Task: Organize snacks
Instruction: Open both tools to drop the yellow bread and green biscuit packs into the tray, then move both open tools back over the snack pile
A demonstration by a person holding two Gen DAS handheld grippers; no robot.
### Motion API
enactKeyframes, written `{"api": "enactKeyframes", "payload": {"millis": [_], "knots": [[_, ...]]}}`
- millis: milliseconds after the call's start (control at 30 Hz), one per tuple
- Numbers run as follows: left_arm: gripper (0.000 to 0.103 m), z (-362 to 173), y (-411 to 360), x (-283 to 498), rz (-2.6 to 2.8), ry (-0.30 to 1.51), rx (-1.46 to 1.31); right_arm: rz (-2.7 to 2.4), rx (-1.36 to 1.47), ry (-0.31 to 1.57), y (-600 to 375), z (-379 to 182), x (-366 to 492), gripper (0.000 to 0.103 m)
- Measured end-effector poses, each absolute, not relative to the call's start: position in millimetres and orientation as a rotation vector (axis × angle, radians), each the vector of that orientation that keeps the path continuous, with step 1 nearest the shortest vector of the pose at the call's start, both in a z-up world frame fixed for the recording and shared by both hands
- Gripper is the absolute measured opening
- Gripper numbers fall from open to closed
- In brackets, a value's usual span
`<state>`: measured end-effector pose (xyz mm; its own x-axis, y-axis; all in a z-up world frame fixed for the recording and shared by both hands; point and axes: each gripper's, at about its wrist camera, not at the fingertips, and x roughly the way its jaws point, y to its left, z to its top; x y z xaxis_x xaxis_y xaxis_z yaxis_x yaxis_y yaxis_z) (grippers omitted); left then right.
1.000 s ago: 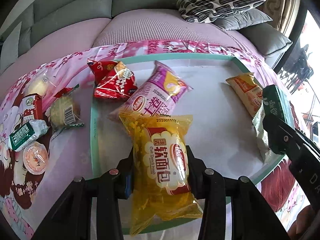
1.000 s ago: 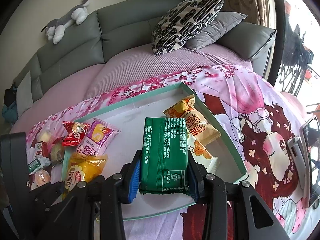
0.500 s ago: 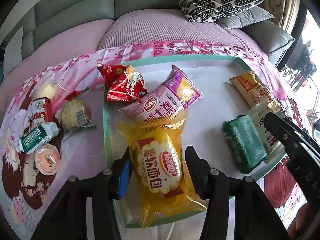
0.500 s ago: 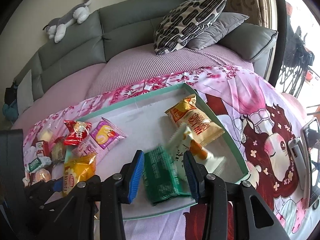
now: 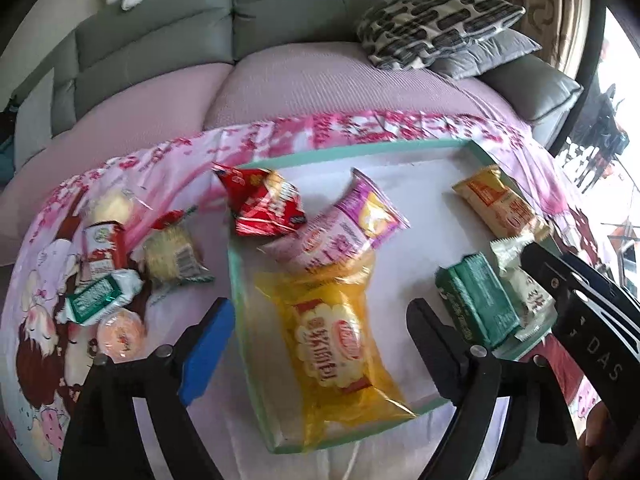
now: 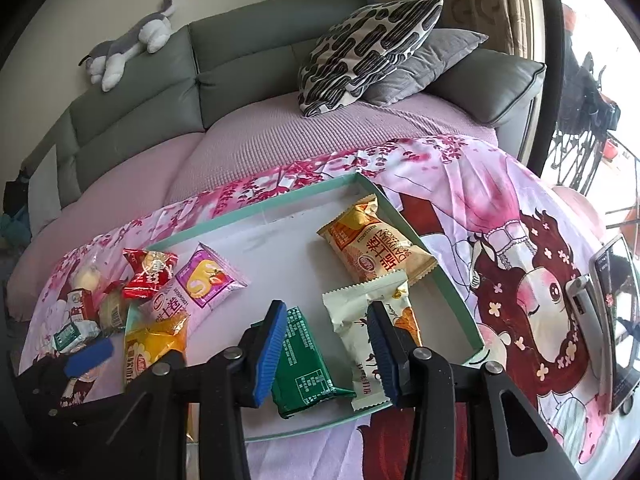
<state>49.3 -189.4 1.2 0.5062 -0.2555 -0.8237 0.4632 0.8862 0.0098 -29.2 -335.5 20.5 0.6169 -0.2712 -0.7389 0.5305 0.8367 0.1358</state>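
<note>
A shallow green-rimmed tray [image 5: 352,150] [image 6: 256,216] lies on the pink cloth. In it lie a yellow bread pack [image 5: 336,340] [image 6: 152,344], a pink-purple pack [image 5: 340,232] [image 6: 196,284], a red pack [image 5: 264,208] [image 6: 148,276], an orange pack [image 5: 500,204] [image 6: 372,244], a cream pack [image 5: 524,280] [image 6: 368,312] and a green pack [image 5: 476,300] [image 6: 304,364]. My left gripper [image 5: 320,332] is open and empty, above the yellow pack. My right gripper [image 6: 328,344] is open and empty, above the green pack.
Several small snacks [image 5: 116,264] [image 6: 84,312] lie on the cloth left of the tray. A sofa with pillows [image 6: 372,48] and a plush toy [image 6: 128,44] stands behind. A phone on a stand [image 6: 612,320] is at the right.
Both grippers opened and let go: the left released the yellow bread pack, the right dropped the green pack into the tray. Both have pulled back and up.
</note>
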Motion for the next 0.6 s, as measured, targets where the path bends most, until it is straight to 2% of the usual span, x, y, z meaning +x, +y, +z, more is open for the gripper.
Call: {"api": "enactKeyframes", "payload": {"millis": [33,167,433,533,600], "knots": [[0.089,2,-187,50,-0.421,0.936,0.247,-0.480,0.367,0.778,-337,20,-30,0.061],[0.092,4,-177,57,-0.358,0.914,0.243,-0.494,0.390,0.781,-341,19,-32,0.064],[0.093,8,-155,68,-0.198,0.860,0.214,-0.510,0.388,0.793,-342,15,-31,0.088],[0.099,10,-148,71,-0.164,0.847,0.196,-0.518,0.380,0.802,-341,14,-30,0.091],[0.100,13,-141,72,-0.128,0.829,0.181,-0.518,0.379,0.810,-342,13,-29,0.091]]}}
